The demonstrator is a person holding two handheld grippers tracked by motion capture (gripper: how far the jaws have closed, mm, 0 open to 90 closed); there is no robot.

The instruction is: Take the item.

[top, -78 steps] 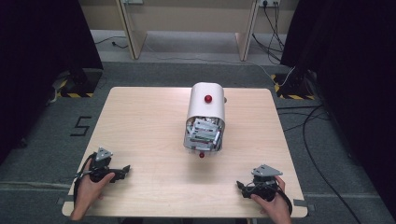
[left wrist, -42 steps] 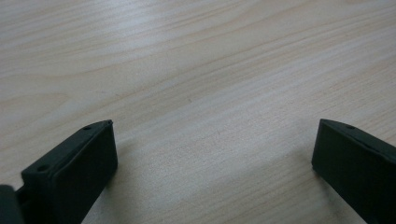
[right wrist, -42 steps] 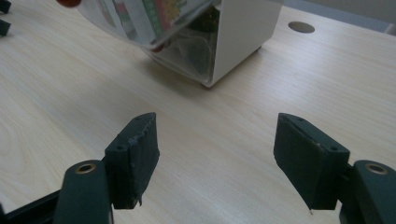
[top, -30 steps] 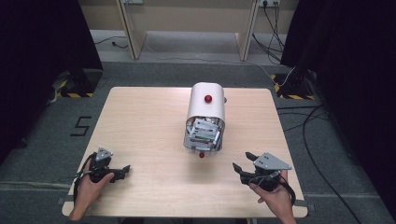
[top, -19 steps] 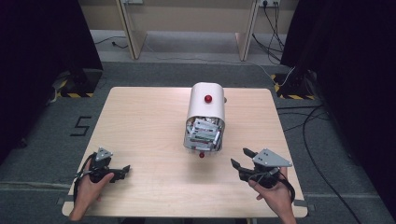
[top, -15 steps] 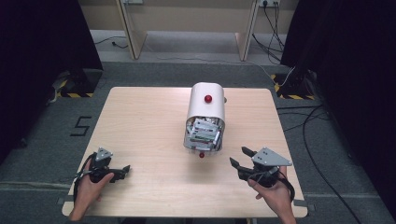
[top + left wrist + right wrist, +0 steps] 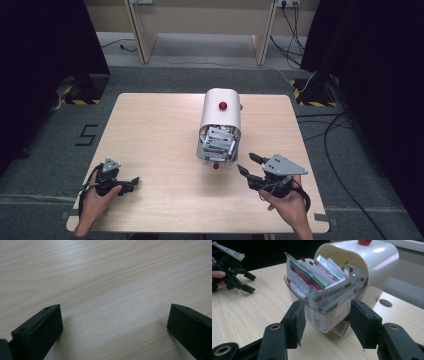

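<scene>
Jaws on the right gripper (image 7: 249, 164) stand parted with nothing between them yet, and they have just been narrowing — though the gap is still wide enough to take something slim. Judging by that, the work has barely begun: the white container (image 7: 220, 114) lies on its side on the surface (image 7: 150, 130) with its clear tray (image 7: 322, 320) full, the packets (image 7: 322, 282) all standing packed in it, none drawn out and none lying loose beside it. So, as I read it, the whole of the picking is left; only the approach is under way.

From the right gripper view the container's open mouth sits straight ahead of the jaws and a little above their tips, near but not touching. The tray's rounded front bulges into the space framed by the two pads, and the nearest packet edges rise just beyond it. A small red knob (image 7: 216, 166) lies on the surface at the tray's front, between the container and the jaw tips in the high view; another red knob (image 7: 222, 105) sits on the container's white shell, farther off.

Over at the other side, the left gripper (image 7: 131, 181) rests low over bare wood, its jaws spread wide and empty — well apart from the container, which lies off ahead of it and to the side. The left hand (image 7: 95, 200) holds it there, taking no part in the job for now.
</scene>
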